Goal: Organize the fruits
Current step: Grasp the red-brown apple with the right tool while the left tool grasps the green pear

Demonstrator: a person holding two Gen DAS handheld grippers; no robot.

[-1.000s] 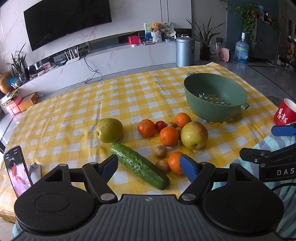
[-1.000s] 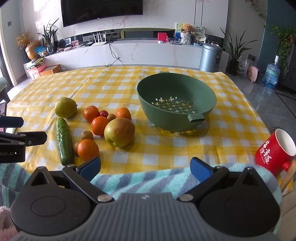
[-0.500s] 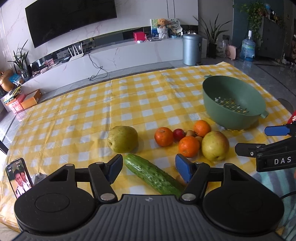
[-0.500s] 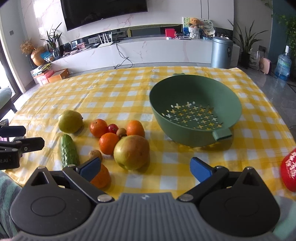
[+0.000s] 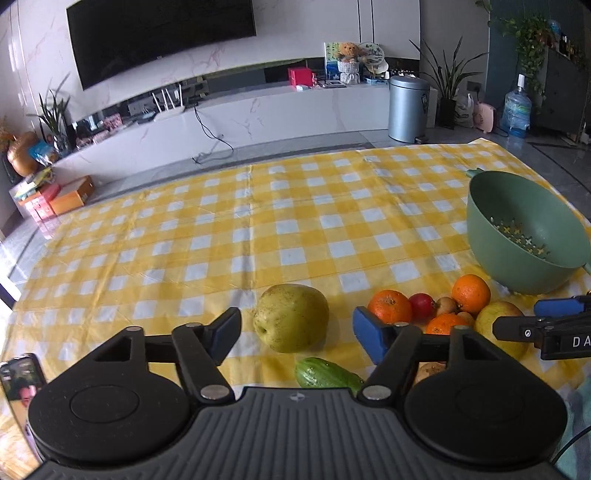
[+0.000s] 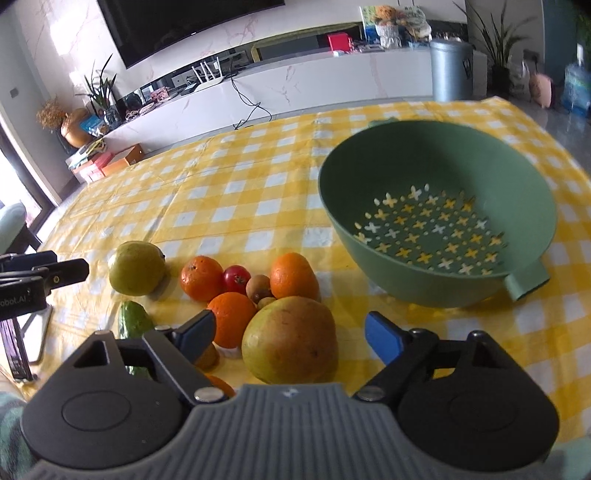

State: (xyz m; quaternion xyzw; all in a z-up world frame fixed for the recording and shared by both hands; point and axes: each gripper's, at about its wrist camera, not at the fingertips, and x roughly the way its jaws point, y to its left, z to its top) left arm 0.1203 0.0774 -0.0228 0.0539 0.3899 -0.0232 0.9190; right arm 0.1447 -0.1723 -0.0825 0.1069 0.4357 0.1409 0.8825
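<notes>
**Two open claws over a desk of fruit**

Two claws hang above a desk spread with a yellow-and-white checked cloth (image 5: 295,229). Behind it run a long white marble shelf, a dark television (image 5: 159,33) on the wall, a grey bin (image 5: 408,109) and potted plants.

Left claw (image 5: 296,330): its jaws have just been opening and stand apart, framing the green pear (image 5: 291,317) without touching it. Right claw (image 6: 286,332): its jaws have just been closing, yet its pads are still clear of the big yellow-red pear (image 6: 290,341) that sits between them.

Oranges and small fruits cluster between the two pears, and the green colander (image 6: 436,214) stands empty just beyond the pile.

From the left view a phone (image 5: 20,384) shows at the desk's near left edge, and a water bottle (image 5: 516,110) stands on the floor at far right. Only the right view looks down into the colander's cross-shaped holes and shows the tip of the cucumber (image 6: 133,323) just beside the green pear.
</notes>
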